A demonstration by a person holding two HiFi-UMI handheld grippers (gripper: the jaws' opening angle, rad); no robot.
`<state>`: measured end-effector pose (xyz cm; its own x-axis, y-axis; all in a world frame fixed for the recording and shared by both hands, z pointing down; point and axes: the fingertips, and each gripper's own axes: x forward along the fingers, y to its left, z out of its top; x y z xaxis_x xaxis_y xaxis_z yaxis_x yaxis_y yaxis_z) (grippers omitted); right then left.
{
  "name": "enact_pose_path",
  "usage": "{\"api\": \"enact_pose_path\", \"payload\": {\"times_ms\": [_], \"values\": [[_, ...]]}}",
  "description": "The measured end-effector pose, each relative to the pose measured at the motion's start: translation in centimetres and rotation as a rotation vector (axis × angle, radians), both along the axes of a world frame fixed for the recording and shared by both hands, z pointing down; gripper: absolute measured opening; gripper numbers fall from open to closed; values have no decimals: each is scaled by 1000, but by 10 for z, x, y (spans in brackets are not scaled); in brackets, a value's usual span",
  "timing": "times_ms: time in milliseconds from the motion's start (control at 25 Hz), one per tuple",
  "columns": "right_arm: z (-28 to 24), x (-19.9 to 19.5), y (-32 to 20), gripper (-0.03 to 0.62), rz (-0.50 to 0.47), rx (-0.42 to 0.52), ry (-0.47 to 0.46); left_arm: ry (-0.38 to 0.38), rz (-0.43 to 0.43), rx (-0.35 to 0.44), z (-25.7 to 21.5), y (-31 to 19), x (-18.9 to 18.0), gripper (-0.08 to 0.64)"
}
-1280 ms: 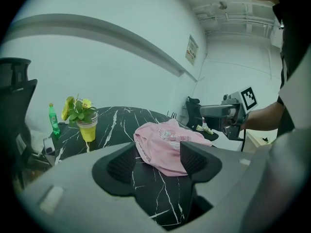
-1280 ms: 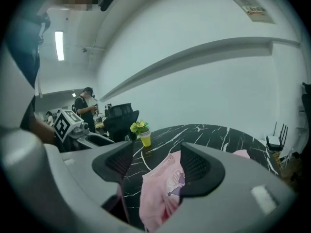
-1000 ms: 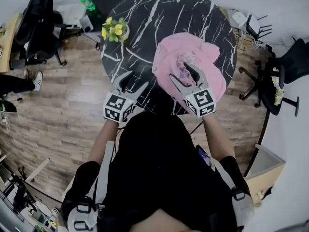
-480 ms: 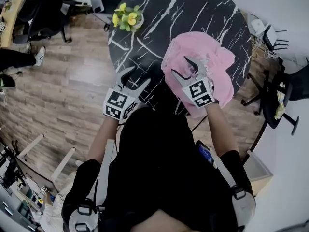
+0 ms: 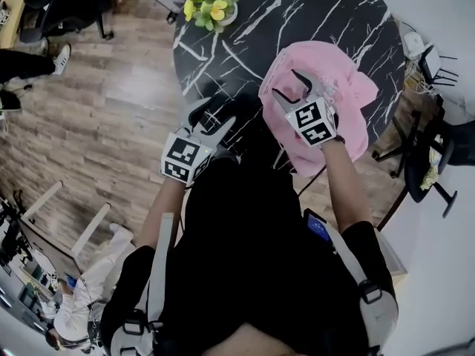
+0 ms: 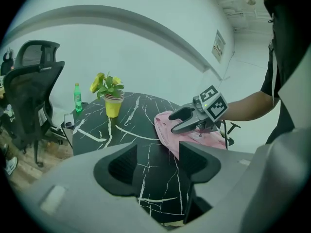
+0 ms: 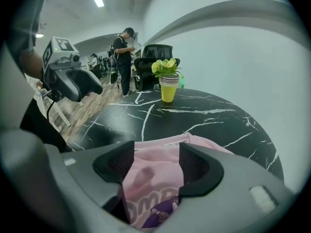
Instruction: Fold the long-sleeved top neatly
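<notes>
Your L gripper (image 5: 214, 117) hung over the near-left edge of the round black white-veined marble table (image 5: 252, 50), jaws apart, nothing btwn them. Bare tabletop ran ahead of it, no clutter as far as the yellow cup of yellow flowers (image 5: 211, 10) at the far-left rim, the only upright obstacle on top. The crumpled pink long-sleeved top (image 5: 349, 73) covered the right part & hung over the near-right edge. Your R gripper (image 5: 288, 84) was above it, jaws apart, cloth showing btwn them. Centre & far side were bare. A black office chair (image 5: 427, 147) crowded the table's right side; the wooden plank floor (image 5: 126, 110) to the left lay open.
</notes>
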<state>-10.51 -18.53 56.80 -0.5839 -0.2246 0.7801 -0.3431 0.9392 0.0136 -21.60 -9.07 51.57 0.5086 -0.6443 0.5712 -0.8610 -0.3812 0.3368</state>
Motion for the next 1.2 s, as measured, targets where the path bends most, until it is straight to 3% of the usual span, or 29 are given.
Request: {"api": "enact_pose_path", "payload": {"times_ms": [320, 640, 760, 960, 1200], "values": [[27, -9, -6, 287, -59, -44, 91, 7, -55, -25, 10, 9, -9, 276], [14, -37, 32, 267, -80, -84, 32, 24, -90, -29, 13, 17, -21, 275], [13, -38, 36, 266, -64, -38, 37, 30, -80, -26, 13, 20, -22, 275], [24, -19, 1, 255, -42, 8, 147, 31, -64, -28, 13, 26, -28, 275], [36, -4, -17, 279, -30, -69, 212, 35, -72, -49, 18, 34, -40, 275]]}}
